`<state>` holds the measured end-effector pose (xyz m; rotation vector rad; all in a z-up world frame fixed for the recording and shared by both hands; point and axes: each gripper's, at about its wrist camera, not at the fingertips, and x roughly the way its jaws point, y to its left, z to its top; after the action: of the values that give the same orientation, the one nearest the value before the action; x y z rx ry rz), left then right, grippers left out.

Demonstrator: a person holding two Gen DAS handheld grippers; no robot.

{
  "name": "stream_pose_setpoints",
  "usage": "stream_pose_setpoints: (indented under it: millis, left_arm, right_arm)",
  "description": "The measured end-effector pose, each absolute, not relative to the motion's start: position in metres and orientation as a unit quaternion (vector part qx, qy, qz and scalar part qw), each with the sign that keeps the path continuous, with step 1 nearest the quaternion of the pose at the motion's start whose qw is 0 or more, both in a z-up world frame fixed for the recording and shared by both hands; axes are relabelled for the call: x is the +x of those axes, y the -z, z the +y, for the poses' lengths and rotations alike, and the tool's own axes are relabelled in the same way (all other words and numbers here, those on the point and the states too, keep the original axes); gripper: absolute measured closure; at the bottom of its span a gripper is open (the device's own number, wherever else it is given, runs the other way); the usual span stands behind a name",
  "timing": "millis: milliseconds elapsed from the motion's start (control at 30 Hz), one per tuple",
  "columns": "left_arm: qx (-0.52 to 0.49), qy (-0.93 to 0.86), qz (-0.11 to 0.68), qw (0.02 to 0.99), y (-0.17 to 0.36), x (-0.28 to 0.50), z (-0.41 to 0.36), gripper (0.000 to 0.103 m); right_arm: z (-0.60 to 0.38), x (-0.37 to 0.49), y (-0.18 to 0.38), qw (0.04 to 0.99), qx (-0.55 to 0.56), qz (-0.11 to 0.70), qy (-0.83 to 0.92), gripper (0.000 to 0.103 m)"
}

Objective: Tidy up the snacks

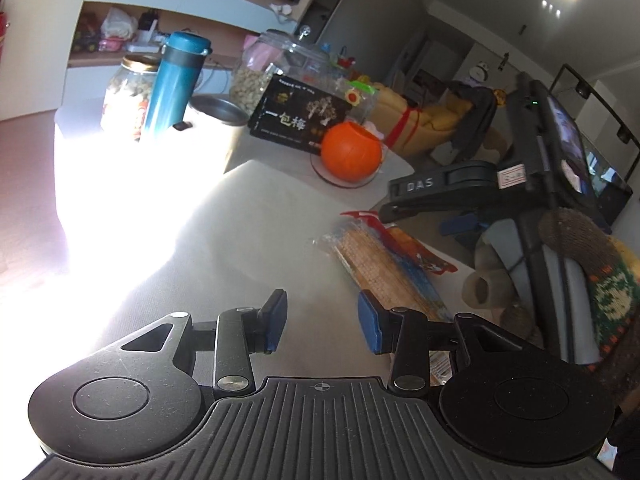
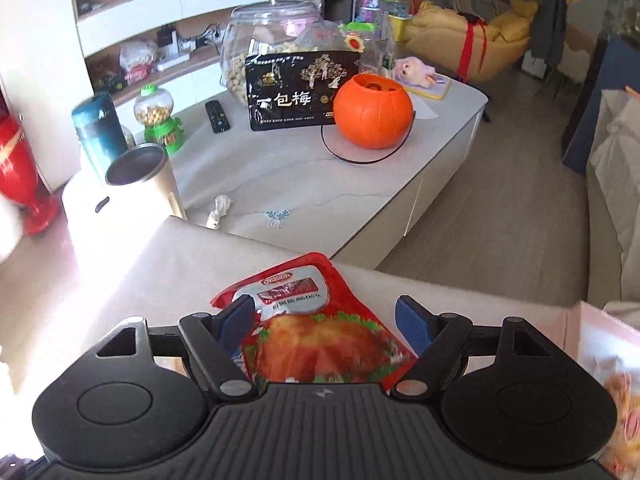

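While my right tool [image 2: 325, 322] hangs over the pale surface [image 2: 168, 264], I judge that I am at the pick-up step: its blue pads stand apart on either side of the red snack pouch [image 2: 320, 332], which lies flat beneath them, and whether either pad touches it I cannot tell. Next, I would lower and close on the pouch's edge, then carry it to wherever the snacks are being gathered, perhaps the pink box [image 2: 600, 344] at the right edge, though that is a guess.

My left tool [image 1: 322, 322] is also spread wide and holds nothing. It hovers above the same surface, with the long cracker pack [image 1: 384, 268] lying just beside its right pad and partly over another red wrapper.

Counting from big to small, on the farther surface [image 2: 304, 184] I see one lidded glass jar [image 2: 260, 40] of nuts, one black plum bag [image 2: 296, 94] leaning on it, one orange pumpkin bucket [image 2: 373, 112], one teal flask [image 2: 98, 132], one metal cup [image 2: 140, 176], one green candy dispenser [image 2: 160, 120], and one remote [image 2: 217, 117]. The left view adds one smaller gold-lidded jar [image 1: 128, 92].
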<state>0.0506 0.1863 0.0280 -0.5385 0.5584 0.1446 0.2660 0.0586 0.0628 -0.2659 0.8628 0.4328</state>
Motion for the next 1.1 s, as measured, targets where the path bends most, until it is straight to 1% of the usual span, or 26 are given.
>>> stream_pose_setpoints:
  millis: [67, 100, 133, 267, 333, 433, 467, 533, 633, 700, 800, 900, 1000, 1067, 1100]
  left_arm:
    - [-0.271, -0.069, 0.274, 0.920, -0.025, 0.047, 0.188, 0.060]
    - [-0.276, -0.068, 0.272, 0.919, -0.025, 0.046, 0.190, 0.060]
    - [-0.279, -0.068, 0.271, 0.919, -0.025, 0.045, 0.191, 0.060]
    - [-0.287, -0.064, 0.275, 0.915, -0.023, 0.045, 0.193, 0.060]
    - [-0.285, -0.061, 0.280, 0.915, -0.021, 0.046, 0.191, 0.060]
    - [-0.280, -0.057, 0.284, 0.915, -0.020, 0.048, 0.188, 0.060]
    - [-0.280, -0.056, 0.285, 0.915, -0.020, 0.049, 0.188, 0.060]
    - [-0.281, -0.054, 0.282, 0.916, -0.020, 0.048, 0.187, 0.060]
    - [-0.284, -0.054, 0.277, 0.916, -0.021, 0.046, 0.188, 0.060]
    - [-0.284, -0.055, 0.276, 0.917, -0.022, 0.046, 0.188, 0.060]
    - [-0.283, -0.055, 0.278, 0.916, -0.021, 0.047, 0.187, 0.060]
    - [-0.283, -0.047, 0.280, 0.916, -0.019, 0.048, 0.185, 0.060]
    - [-0.275, -0.038, 0.272, 0.921, -0.022, 0.047, 0.180, 0.060]
    - [-0.269, -0.036, 0.266, 0.925, -0.028, 0.047, 0.176, 0.060]
    - [-0.266, -0.025, 0.267, 0.926, -0.032, 0.051, 0.174, 0.060]
  right_arm:
    - [0.077, 0.274, -0.048, 0.870, -0.177, 0.410, -0.211, 0.025]
    - [0.083, 0.277, -0.041, 0.866, -0.194, 0.409, -0.213, 0.023]
    - [0.087, 0.278, -0.037, 0.865, -0.203, 0.404, -0.217, 0.018]
    - [0.083, 0.284, -0.033, 0.873, -0.219, 0.375, -0.224, 0.013]
    - [0.072, 0.292, -0.030, 0.872, -0.194, 0.388, -0.224, 0.010]
    - [0.049, 0.303, -0.029, 0.868, -0.114, 0.429, -0.223, 0.011]
    - [0.043, 0.304, -0.029, 0.863, -0.089, 0.445, -0.222, 0.015]
    - [0.038, 0.299, -0.034, 0.852, -0.065, 0.460, -0.240, 0.044]
    - [0.038, 0.279, -0.041, 0.843, -0.081, 0.467, -0.255, 0.065]
    - [0.039, 0.258, -0.043, 0.836, -0.106, 0.469, -0.266, 0.074]
    - [0.034, 0.225, -0.047, 0.822, -0.121, 0.472, -0.294, 0.074]
    - [0.021, 0.188, -0.052, 0.809, -0.117, 0.480, -0.320, 0.074]
    - [-0.003, 0.152, -0.061, 0.820, -0.094, 0.470, -0.313, 0.074]
    - [-0.025, 0.127, -0.069, 0.840, -0.086, 0.450, -0.292, 0.066]
    - [-0.035, 0.115, -0.071, 0.850, -0.089, 0.440, -0.276, 0.057]
